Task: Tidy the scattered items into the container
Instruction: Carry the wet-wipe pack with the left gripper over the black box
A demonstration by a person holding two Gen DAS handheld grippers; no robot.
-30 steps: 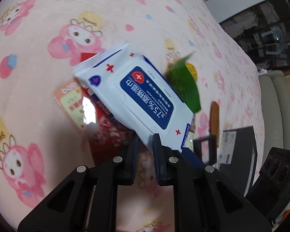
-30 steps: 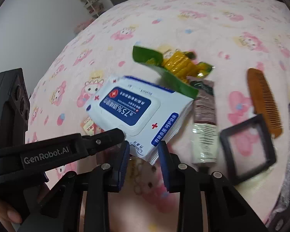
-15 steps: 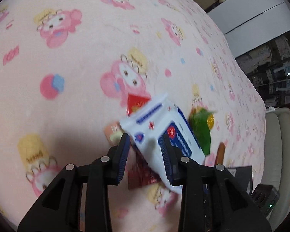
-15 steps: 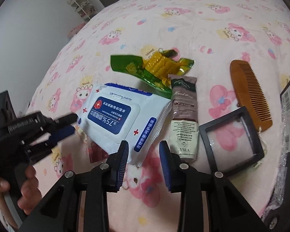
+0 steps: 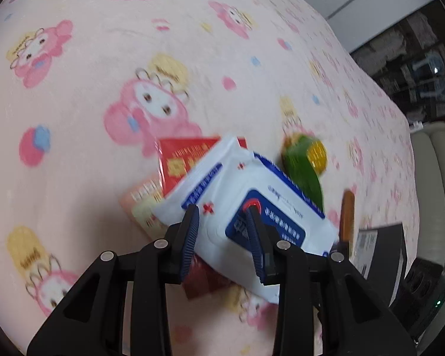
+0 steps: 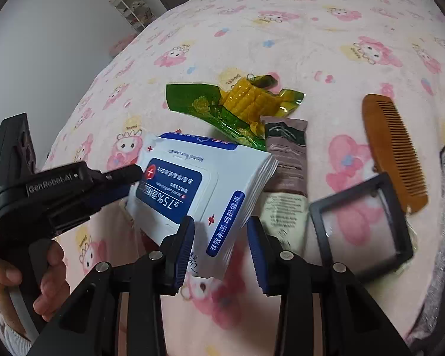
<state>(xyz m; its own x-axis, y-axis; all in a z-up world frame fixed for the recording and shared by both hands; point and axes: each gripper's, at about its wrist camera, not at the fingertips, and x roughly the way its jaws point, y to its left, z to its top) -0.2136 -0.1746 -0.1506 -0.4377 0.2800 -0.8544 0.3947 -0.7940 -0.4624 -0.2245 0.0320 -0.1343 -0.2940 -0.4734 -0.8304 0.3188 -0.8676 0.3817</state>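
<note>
A white and blue wipes pack [image 5: 252, 207] [image 6: 192, 184] lies tilted on top of a red packet [image 5: 187, 160] and an orange packet [image 5: 142, 204] on the pink bedspread. My left gripper [image 5: 221, 222] [image 6: 133, 178] is open. Both its fingertips are over the pack's top face, one by the red circle on the label. My right gripper [image 6: 221, 234] is open too, and the pack's near corner lies between its fingers without being pinched. A black box [image 5: 382, 255] stands at the right edge of the left wrist view.
Beyond the pack lie a green corn packet [image 6: 237, 103], a brown sachet [image 6: 287, 160], a wooden comb [image 6: 394, 154] and a black square frame [image 6: 362, 222]. A hand [image 6: 47, 281] holds the left gripper's handle. A wall and shelves stand beyond the bed.
Both grippers' jaws have widened from nearly shut. The left gripper swung away from the wipes pack and came back over its top face. The right gripper stayed near the pack's corner.
</note>
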